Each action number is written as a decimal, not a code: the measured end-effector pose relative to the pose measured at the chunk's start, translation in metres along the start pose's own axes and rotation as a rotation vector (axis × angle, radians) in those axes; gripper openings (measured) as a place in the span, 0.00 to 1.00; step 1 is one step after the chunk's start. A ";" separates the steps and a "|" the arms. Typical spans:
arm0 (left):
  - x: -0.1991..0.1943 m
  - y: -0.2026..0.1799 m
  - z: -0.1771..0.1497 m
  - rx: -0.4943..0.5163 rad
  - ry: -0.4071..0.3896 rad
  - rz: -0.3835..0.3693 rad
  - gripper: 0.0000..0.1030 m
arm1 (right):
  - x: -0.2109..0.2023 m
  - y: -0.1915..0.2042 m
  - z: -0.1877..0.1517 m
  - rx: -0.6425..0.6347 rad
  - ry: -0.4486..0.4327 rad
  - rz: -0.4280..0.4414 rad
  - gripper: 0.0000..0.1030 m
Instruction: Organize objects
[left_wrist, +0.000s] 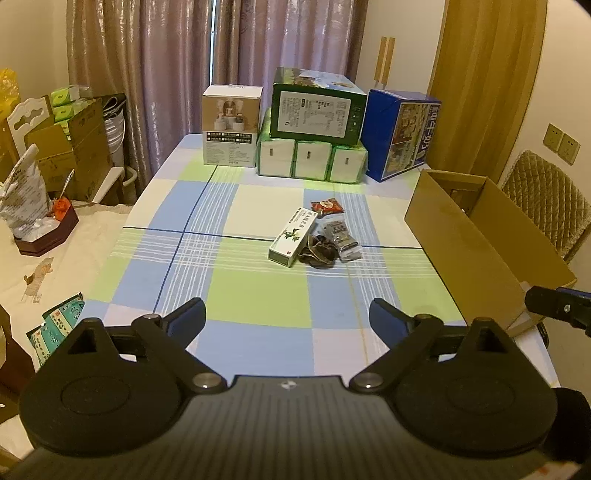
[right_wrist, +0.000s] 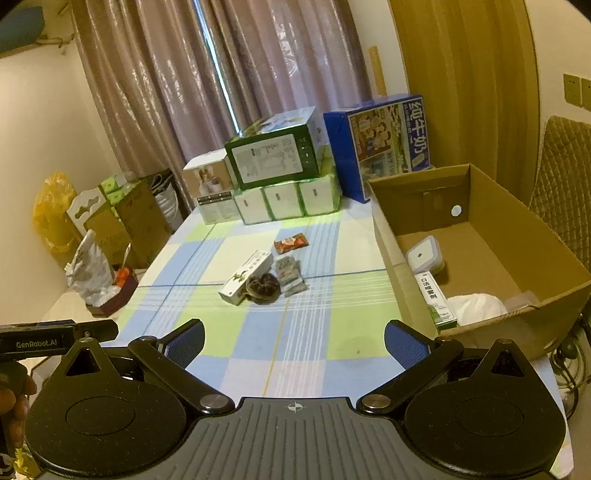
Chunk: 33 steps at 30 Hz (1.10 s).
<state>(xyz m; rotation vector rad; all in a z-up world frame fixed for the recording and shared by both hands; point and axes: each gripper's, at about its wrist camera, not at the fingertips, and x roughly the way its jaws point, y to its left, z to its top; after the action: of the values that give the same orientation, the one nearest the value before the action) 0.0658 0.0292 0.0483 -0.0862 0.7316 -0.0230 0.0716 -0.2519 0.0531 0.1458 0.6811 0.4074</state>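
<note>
I see my left tongs (left_wrist: 287, 319) spread wide, blue pads facing each other, nothing between them, held level above the counter (left_wrist: 258, 295). My right tongs (right_wrist: 294, 341) are spread just as wide and empty, also above it. The left tongs' tip shows at the right view's left edge, and fingers (right_wrist: 13, 400) of a hand show beneath it.
</note>
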 end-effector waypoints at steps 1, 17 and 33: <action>0.001 0.001 0.000 0.000 0.001 0.001 0.91 | 0.002 0.001 0.000 -0.005 0.002 0.000 0.98; 0.049 0.010 0.009 0.052 0.032 -0.018 0.91 | 0.042 0.003 0.000 -0.043 0.025 -0.005 0.98; 0.158 0.022 0.026 0.137 0.062 0.001 0.87 | 0.153 0.000 0.008 -0.140 0.059 -0.005 0.92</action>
<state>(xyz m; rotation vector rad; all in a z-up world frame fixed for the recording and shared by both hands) 0.2007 0.0449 -0.0400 0.0456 0.7900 -0.0754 0.1845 -0.1891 -0.0296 -0.0002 0.7081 0.4546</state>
